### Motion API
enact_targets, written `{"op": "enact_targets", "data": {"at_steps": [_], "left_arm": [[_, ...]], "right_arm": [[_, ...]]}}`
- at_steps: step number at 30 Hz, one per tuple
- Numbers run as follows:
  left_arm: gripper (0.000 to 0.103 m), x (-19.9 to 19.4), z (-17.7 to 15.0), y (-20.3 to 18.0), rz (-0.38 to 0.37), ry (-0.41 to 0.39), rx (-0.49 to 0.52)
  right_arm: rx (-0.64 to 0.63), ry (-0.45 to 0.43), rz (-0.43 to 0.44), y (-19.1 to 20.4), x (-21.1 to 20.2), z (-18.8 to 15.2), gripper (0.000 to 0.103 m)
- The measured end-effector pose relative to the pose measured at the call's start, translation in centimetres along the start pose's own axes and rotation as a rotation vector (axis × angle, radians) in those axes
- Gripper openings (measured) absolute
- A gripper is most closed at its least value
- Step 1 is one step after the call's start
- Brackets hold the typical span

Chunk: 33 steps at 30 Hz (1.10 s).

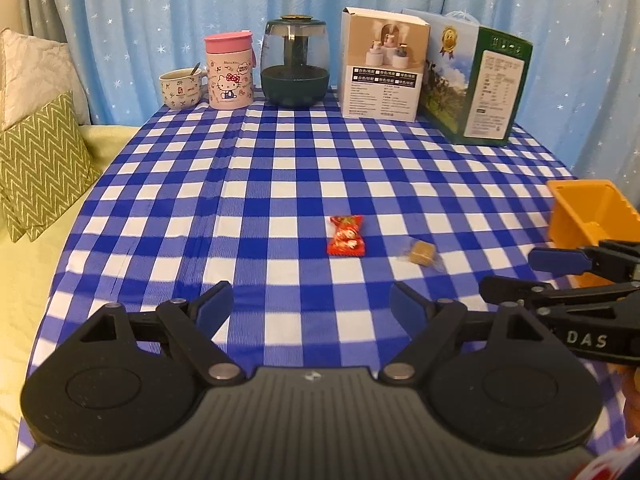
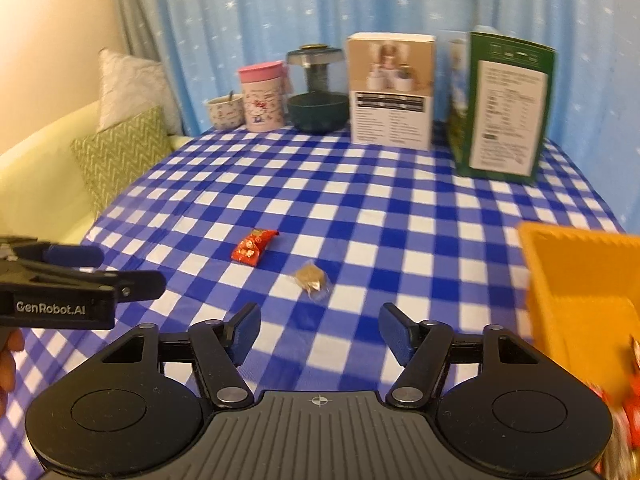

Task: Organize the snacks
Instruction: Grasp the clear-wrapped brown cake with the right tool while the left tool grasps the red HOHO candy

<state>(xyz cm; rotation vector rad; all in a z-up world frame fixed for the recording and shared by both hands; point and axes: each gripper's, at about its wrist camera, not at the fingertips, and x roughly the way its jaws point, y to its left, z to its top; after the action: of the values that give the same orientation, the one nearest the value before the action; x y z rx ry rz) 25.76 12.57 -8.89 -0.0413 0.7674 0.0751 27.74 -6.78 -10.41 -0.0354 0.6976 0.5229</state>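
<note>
A red wrapped candy lies on the blue checked tablecloth, ahead of my left gripper, which is open and empty. A brown cube snack in clear wrap lies to the candy's right. In the right wrist view the red candy and the brown snack lie ahead of my right gripper, open and empty. An orange bin stands at the right, with red wrapped snacks inside at the frame edge. The bin also shows in the left wrist view.
Along the table's back stand a patterned mug, a pink-lidded Hello Kitty cup, a dark green glass jar, a white box and a green box. Cushions lie on a sofa at the left.
</note>
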Motion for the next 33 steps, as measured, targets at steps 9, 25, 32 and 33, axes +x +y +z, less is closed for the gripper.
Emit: {"op": "enact_targets", "data": {"at_steps": [9,25,32,33], "left_arm": [[0.084,3.8,1.0,1.2,-0.019,-0.005,0.003],[0.084,7.5,1.4,1.7,-0.083,0.005,0.008],[0.082,8.7,1.8,0.5,-0.114,-0.024,0.042],[0.08,8.9,1.9,0.4,-0.117,-0.028,0.047]], "right_arm": [[-0.109,-0.001,0.036,0.2,5.6,0.9,0.045],[-0.156,0.014,0.039,0.0,9.5,1.0,0.026],[-0.112,-0.024,0.014,-0.4,8.4,1.2,0.022],[-0.114,-0.028,0.009,-0.5,8.3,1.2,0.022]]}}
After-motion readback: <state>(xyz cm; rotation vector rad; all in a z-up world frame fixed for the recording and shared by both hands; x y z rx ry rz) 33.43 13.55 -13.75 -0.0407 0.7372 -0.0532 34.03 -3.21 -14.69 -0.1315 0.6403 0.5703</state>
